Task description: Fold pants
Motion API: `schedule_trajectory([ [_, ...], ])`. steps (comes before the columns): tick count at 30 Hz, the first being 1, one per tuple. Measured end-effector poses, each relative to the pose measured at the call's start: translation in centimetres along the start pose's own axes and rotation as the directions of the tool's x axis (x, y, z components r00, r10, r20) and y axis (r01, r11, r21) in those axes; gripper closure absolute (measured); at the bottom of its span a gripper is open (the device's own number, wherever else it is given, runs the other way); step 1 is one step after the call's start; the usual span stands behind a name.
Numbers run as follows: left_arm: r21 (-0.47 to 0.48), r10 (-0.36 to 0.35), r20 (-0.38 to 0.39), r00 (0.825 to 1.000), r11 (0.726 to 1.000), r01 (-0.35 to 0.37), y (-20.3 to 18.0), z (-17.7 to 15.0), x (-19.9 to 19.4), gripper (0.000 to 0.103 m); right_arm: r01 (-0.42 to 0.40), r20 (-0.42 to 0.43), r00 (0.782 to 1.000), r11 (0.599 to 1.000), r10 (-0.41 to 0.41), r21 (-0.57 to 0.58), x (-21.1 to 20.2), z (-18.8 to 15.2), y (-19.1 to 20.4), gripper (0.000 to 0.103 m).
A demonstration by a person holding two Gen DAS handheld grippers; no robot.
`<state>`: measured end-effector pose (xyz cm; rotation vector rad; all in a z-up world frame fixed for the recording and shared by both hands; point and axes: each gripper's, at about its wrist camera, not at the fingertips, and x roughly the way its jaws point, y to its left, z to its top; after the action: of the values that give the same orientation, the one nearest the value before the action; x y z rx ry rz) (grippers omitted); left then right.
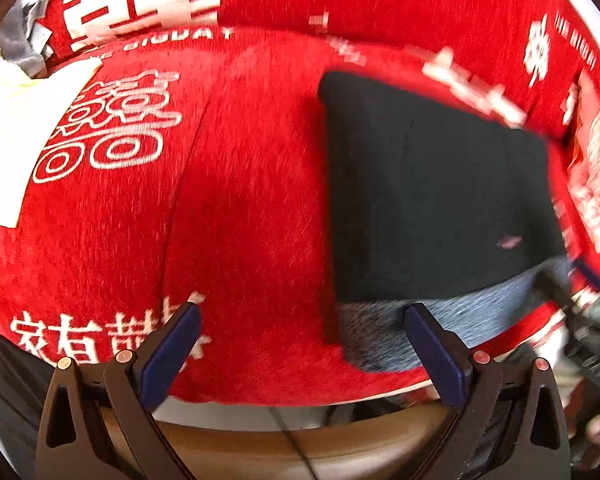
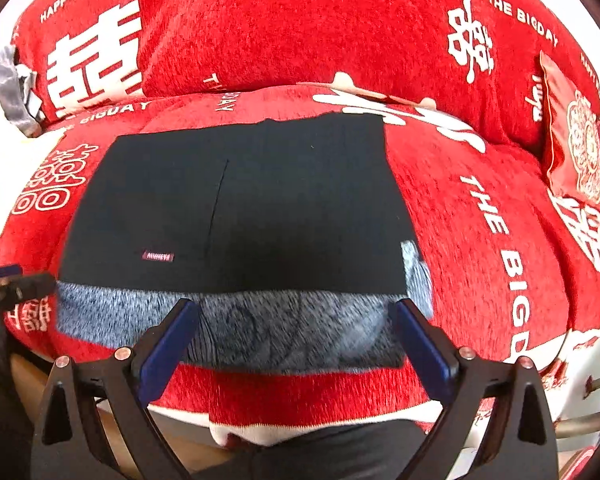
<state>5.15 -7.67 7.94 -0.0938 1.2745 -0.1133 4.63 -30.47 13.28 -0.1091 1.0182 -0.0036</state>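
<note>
While both claws gape empty, folded pants lie crosswise, grey lining nearest.

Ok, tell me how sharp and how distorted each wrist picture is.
Left wrist view: motion smear across the red cover and white lettering at the right, and the black pants have soft edges. Right wrist view: sharper, the pants' small label visible but unreadable, with slight blur on the grey lining. Both views bulge with fisheye curvature and darken at the corners.
</note>
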Motion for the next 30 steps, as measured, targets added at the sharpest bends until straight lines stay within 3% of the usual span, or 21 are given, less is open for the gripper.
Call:
schedule_trajectory([
  [3,0.010,0.011,-0.017,1.000,1.000,-0.011,0.2,-0.6,0.5,0.001,0.022,-0.039,0.999,0.999,-0.023,-0.030,1.2,-0.4,0.6,0.004],
  [9,-0.032,-0.084,0.081,0.993,0.996,0.087,0.8,0.7,-2.7,0.001,-0.002,0.006,1.000,1.000,0.002,0.012,-0.4,-0.9,-1.6,0.004],
  [13,-0.042,-0.165,0.014,0.986,0.985,0.165,-1.2,3.3,-0.2,0.001,-0.027,-0.012,1.000,0.992,0.029,0.126,1.0,-0.2,-5.5,0.004],
  [16,-0.061,-0.214,-0.029,0.976,0.975,0.212,-2.6,4.7,2.1,0.001,-0.121,-0.088,0.985,0.961,0.147,0.247,4.0,0.0,-8.6,0.004],
  [18,-0.061,-0.251,-0.037,0.967,0.967,0.248,-3.6,5.1,2.6,0.001,-0.252,-0.100,0.950,0.916,0.296,0.313,5.8,-0.1,-9.6,0.004],
  [21,-0.047,-0.247,-0.049,0.968,0.969,0.244,-5.1,5.3,3.7,0.000,-0.347,-0.109,0.907,0.868,0.407,0.356,7.7,-0.4,-9.3,0.004],
  [24,-0.069,-0.250,-0.043,0.967,0.967,0.247,-5.2,5.6,4.0,0.000,-0.343,-0.069,0.917,0.865,0.393,0.366,7.6,-0.7,-8.5,0.002],
  [26,-0.044,-0.255,-0.029,0.966,0.966,0.254,-5.3,5.4,3.7,0.009,-0.341,-0.067,0.922,0.879,0.382,0.332,7.0,-0.8,-7.5,0.005],
  [27,-0.015,-0.254,-0.014,0.967,0.967,0.254,-5.5,5.1,3.2,0.022,-0.346,-0.064,0.922,0.886,0.382,0.308,6.5,-0.8,-7.1,0.012],
  [30,0.083,-0.208,0.037,0.977,0.975,0.205,-6.6,4.7,1.4,0.046,-0.351,-0.054,0.924,0.897,0.378,0.268,4.9,-0.6,-6.5,0.041],
])
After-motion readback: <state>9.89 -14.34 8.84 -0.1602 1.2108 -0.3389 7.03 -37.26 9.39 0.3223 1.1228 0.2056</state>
